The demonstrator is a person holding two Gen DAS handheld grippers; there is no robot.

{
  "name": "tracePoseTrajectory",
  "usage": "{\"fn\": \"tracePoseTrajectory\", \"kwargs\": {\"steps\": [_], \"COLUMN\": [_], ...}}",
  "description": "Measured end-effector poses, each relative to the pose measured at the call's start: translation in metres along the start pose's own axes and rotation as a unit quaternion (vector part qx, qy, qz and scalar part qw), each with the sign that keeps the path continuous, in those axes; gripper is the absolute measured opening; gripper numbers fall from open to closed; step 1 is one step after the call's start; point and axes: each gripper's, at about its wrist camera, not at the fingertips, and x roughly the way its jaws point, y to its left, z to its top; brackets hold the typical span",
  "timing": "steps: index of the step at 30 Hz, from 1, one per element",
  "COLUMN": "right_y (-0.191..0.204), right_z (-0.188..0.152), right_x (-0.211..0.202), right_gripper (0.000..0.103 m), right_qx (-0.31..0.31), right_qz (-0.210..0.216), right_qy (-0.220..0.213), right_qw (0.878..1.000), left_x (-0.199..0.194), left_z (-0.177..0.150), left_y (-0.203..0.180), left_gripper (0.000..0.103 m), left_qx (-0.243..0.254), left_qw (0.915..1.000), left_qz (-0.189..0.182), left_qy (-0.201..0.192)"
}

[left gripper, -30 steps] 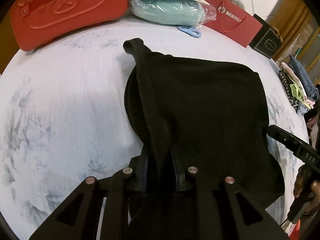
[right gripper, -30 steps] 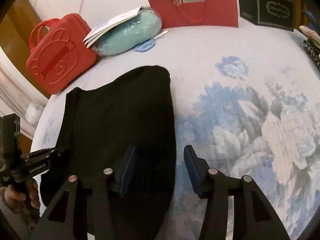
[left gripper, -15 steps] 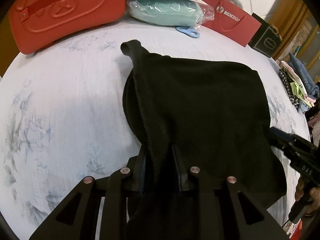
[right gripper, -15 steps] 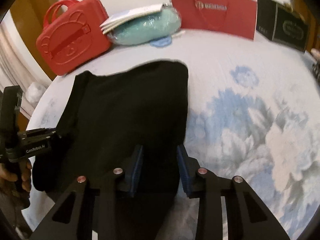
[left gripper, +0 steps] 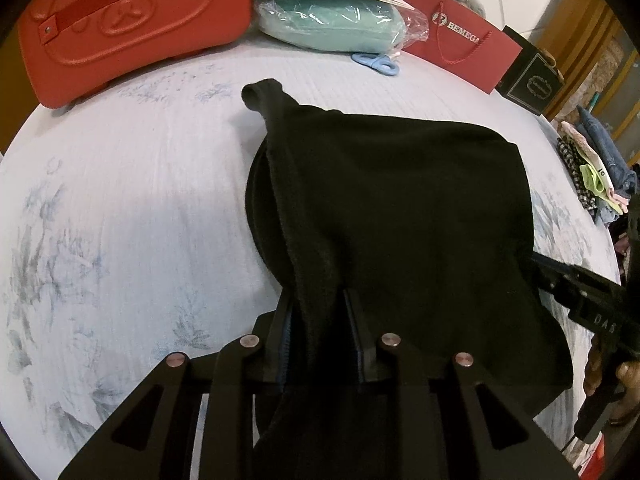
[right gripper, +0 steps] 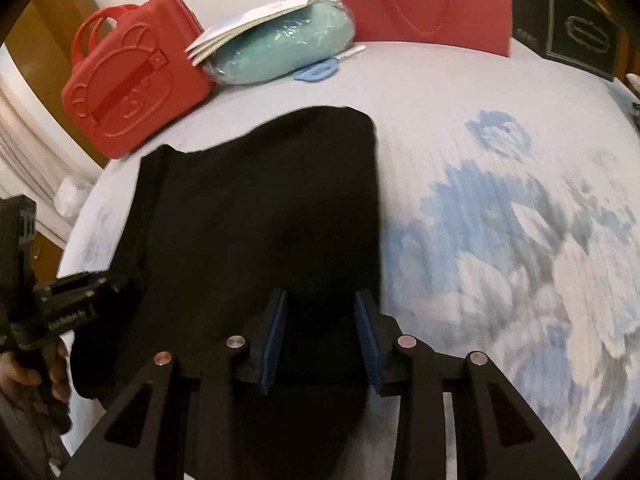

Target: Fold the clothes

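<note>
A black garment (left gripper: 400,200) lies folded on the floral bedsheet (left gripper: 120,220), with a narrow end sticking out at its far left corner. My left gripper (left gripper: 318,296) holds the garment's thick near-left hem between its fingers, and its jaws are opening. In the right wrist view the garment (right gripper: 260,208) fills the middle. My right gripper (right gripper: 320,296) is shut on its near-right edge, with cloth bunched between the blue pads (right gripper: 276,328). Each gripper shows in the other's view: the right gripper (left gripper: 580,292) and the left gripper (right gripper: 80,292).
At the back of the bed stand a red suitcase (left gripper: 128,20), a teal bundle in plastic (left gripper: 332,24) under papers, blue scissors (left gripper: 378,62), a red paper bag (left gripper: 460,40) and a black box (left gripper: 532,84). Clothes (left gripper: 592,172) are piled at the right edge.
My right gripper has closed from open onto the garment's near-right edge and shifted slightly. The left gripper keeps its place on the hem, its fingers slightly wider apart.
</note>
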Motion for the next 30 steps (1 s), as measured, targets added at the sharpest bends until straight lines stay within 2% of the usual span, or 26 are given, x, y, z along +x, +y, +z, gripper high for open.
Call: {"fn": "tracePoseTrajectory", "kwargs": {"steps": [4,5,6,7,8,9,12,17,24,25,26,28,30], "right_y": [-0.003,-0.002,-0.002,-0.004,-0.006,-0.009,-0.013,-0.003,-0.007,-0.005,-0.001,0.010,0.016], "right_z": [0.001,0.001,0.001,0.000,-0.001,-0.002,-0.002,0.001,0.006,0.007,0.006,0.001,-0.003], "right_x": [0.000,0.000,-0.001,-0.001,-0.001,-0.001,-0.001,-0.001,0.011,0.011,0.011,0.009,0.007], "right_gripper": [0.036,0.039,0.047,0.061,0.061,0.061,0.055,0.051,0.050,0.047,0.036,0.031,0.027], "right_qx": [0.009,0.011,0.013,0.015,0.018,0.022,0.019,-0.006,-0.004,-0.006,-0.010,-0.018,-0.018], "right_qz": [-0.005,-0.012,-0.021,-0.036,-0.042,-0.029,-0.013,0.000,0.002,0.001,0.005,0.030,0.048], "right_qy": [-0.005,-0.007,-0.009,-0.011,-0.013,-0.013,-0.013,-0.019,-0.016,-0.014,-0.007,0.005,0.014], "right_qw": [1.000,1.000,1.000,0.999,0.999,0.999,1.000,1.000,1.000,1.000,1.000,0.999,0.999], "left_x": [0.000,0.000,0.001,0.001,0.000,0.000,0.000,0.001,0.000,0.000,0.000,-0.001,-0.002], "left_z": [-0.001,-0.002,-0.002,-0.003,-0.003,-0.003,-0.003,-0.003,-0.001,-0.001,-0.001,-0.001,0.000], "left_y": [-0.003,-0.006,-0.008,-0.008,-0.008,-0.008,-0.007,-0.008,-0.006,-0.006,-0.007,-0.005,-0.002], "left_gripper": [0.039,0.042,0.043,0.043,0.044,0.044,0.045,0.047,0.049,0.049,0.048,0.044,0.033], "left_qx": [0.009,0.014,0.018,0.019,0.019,0.020,0.019,0.022,0.024,0.025,0.026,0.027,0.023], "left_qw": [0.9999,0.9998,0.9997,0.9997,0.9997,0.9997,0.9997,0.9997,0.9997,0.9996,0.9996,0.9996,0.9996], "left_qz": [0.006,0.011,0.015,0.015,0.015,0.015,0.014,0.013,0.009,0.010,0.010,0.013,0.016], "left_qy": [-0.001,-0.001,-0.002,-0.002,-0.003,-0.004,-0.004,-0.004,-0.003,-0.004,-0.003,-0.001,0.004]}}
